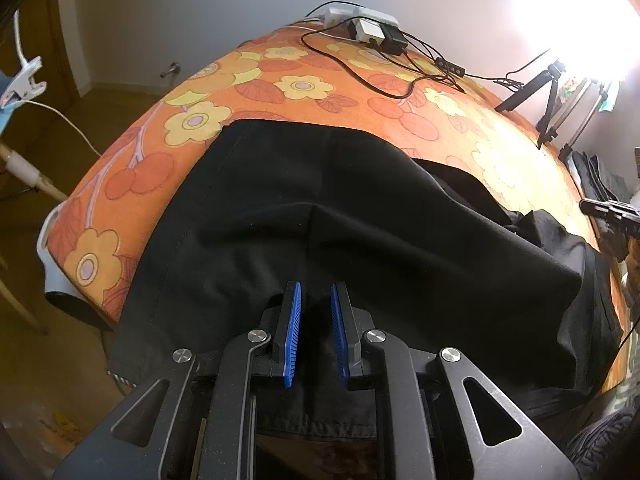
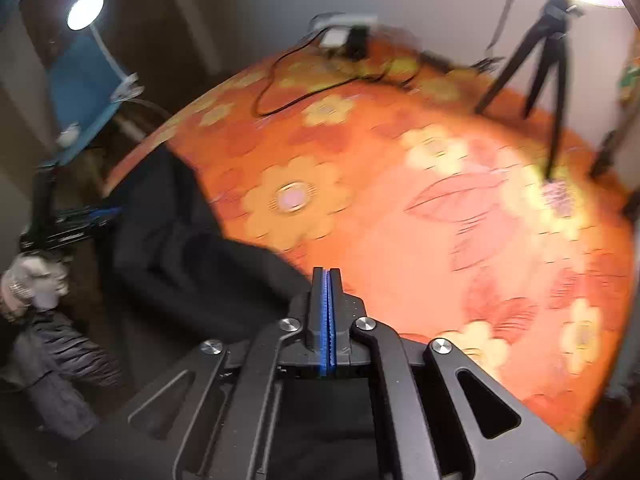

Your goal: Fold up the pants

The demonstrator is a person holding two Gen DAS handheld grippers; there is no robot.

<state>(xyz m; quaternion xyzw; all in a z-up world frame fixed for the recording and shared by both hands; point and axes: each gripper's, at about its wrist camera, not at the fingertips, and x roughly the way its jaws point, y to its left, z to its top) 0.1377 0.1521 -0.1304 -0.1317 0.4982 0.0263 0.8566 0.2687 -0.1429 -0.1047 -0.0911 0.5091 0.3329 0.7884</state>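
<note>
Black pants [image 1: 360,200] lie across the near side of a table under an orange flowered cloth [image 1: 280,92], and their near edge hangs over the table's front. My left gripper [image 1: 316,290] is at that near edge, its blue pads shut on a raised ridge of the black fabric. In the blurred right wrist view, my right gripper [image 2: 328,272] has its blue pads pressed together over the cloth [image 2: 400,240]. The pants [image 2: 180,260] reach up to its left finger. I cannot tell whether any fabric is pinched there.
A power strip with plugs and cables [image 1: 360,20] sits at the table's far edge. Small tripods [image 2: 536,64] stand at the far right. A clip lamp [image 1: 24,76] is off the left side. Dark folded clothes [image 1: 600,176] lie at the right edge.
</note>
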